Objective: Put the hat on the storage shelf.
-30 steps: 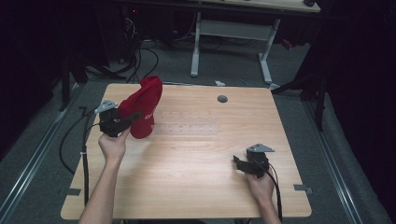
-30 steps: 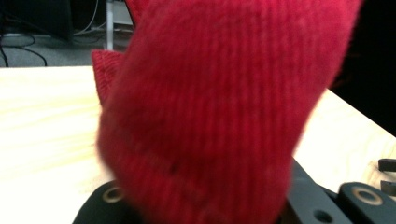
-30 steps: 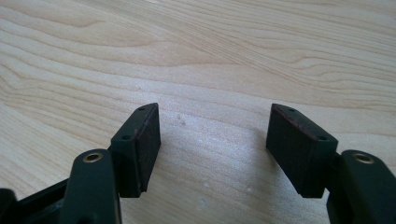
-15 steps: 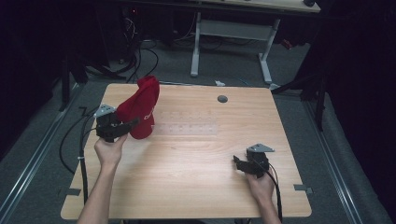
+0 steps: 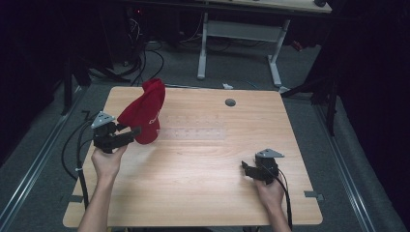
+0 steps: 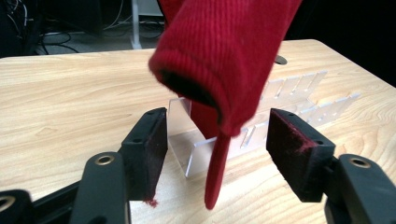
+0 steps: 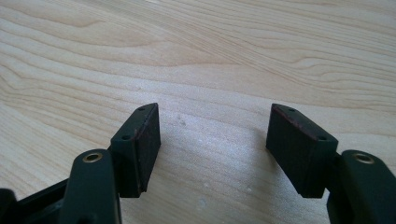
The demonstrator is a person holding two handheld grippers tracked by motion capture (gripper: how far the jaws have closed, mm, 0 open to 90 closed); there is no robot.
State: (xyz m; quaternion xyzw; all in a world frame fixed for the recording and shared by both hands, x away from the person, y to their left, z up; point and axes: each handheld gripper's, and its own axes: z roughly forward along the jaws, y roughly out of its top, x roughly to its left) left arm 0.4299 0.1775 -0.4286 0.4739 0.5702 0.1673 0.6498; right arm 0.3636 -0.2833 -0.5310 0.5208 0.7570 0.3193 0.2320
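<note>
At the left of the high view, the left gripper (image 5: 135,131) sits just beside a red knit sock (image 5: 144,110) that stands draped over the end of a clear acrylic rack (image 5: 193,131) near the desk's left edge. Its jaws have just been opening: in the left gripper view the pads (image 6: 150,149) stand apart on either side of the sock's (image 6: 224,56) hanging cuff and press on nothing, so the cloth is released. To do this step well, I judge the hand should draw straight back and level, since red lint on the pads suggests the knit clings and a sideways pull could drag the sock off the rack (image 6: 205,140). Towards the right, a small dark grommet (image 5: 230,102) sits in the far part of the pale wood desk (image 5: 193,193), which is otherwise bare. Nearer the person, the right gripper (image 5: 245,168) rests low over the wood with its jaws wide apart and nothing between them. Beyond the desk the room is dark, with cables (image 5: 145,63) on a grey floor and the white legs of another table (image 5: 237,43).
</note>
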